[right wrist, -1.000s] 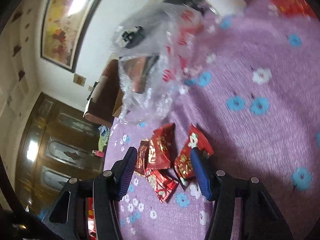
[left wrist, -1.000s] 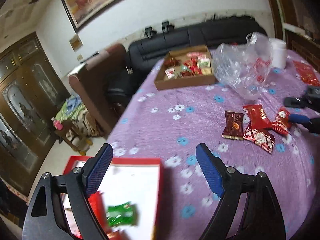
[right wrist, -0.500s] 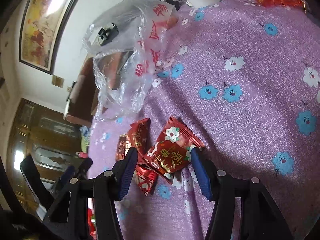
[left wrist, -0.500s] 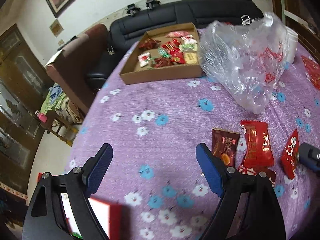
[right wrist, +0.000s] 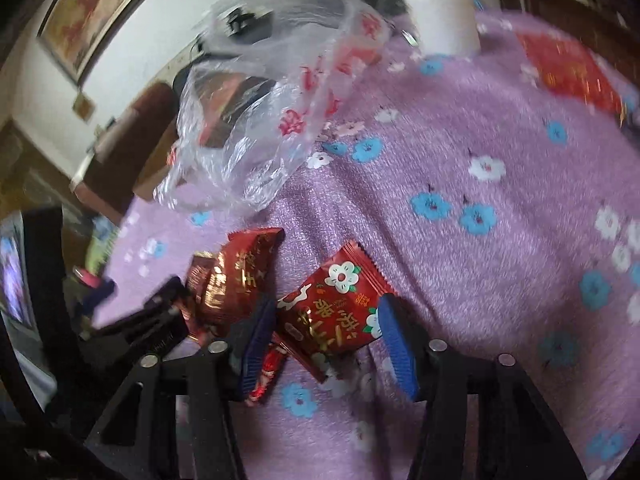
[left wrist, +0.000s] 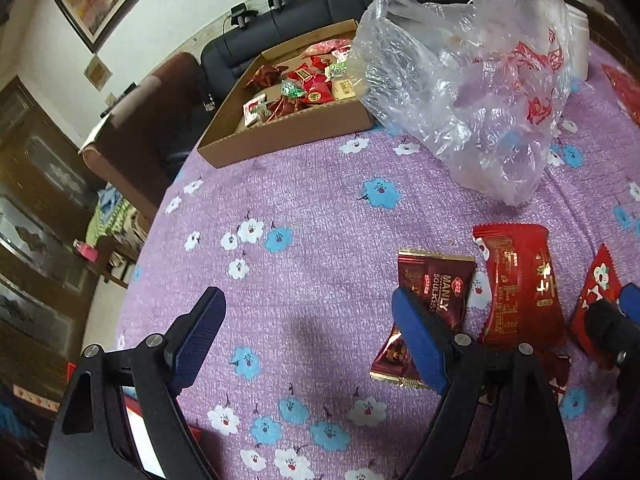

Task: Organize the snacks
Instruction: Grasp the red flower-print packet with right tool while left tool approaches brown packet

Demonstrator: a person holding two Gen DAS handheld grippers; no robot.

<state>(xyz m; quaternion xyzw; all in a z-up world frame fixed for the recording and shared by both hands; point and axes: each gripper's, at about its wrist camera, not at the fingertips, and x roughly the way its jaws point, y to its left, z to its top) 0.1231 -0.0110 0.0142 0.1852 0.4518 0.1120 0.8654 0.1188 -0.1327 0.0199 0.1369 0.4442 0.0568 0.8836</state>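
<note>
Flowered red packet [right wrist: 334, 312]: light, crinkly, slippery foil; best pinched mid-body. Right gripper [right wrist: 326, 344] straddles it, jaws just narrowing, not clamped. Left gripper [left wrist: 308, 340] open, empty.

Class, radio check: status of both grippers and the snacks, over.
Left gripper open, empty, beside the brown packet. Right gripper closing around the flowered red packet, pads not yet touching. Plastic bag lies before the cardboard tray.
</note>
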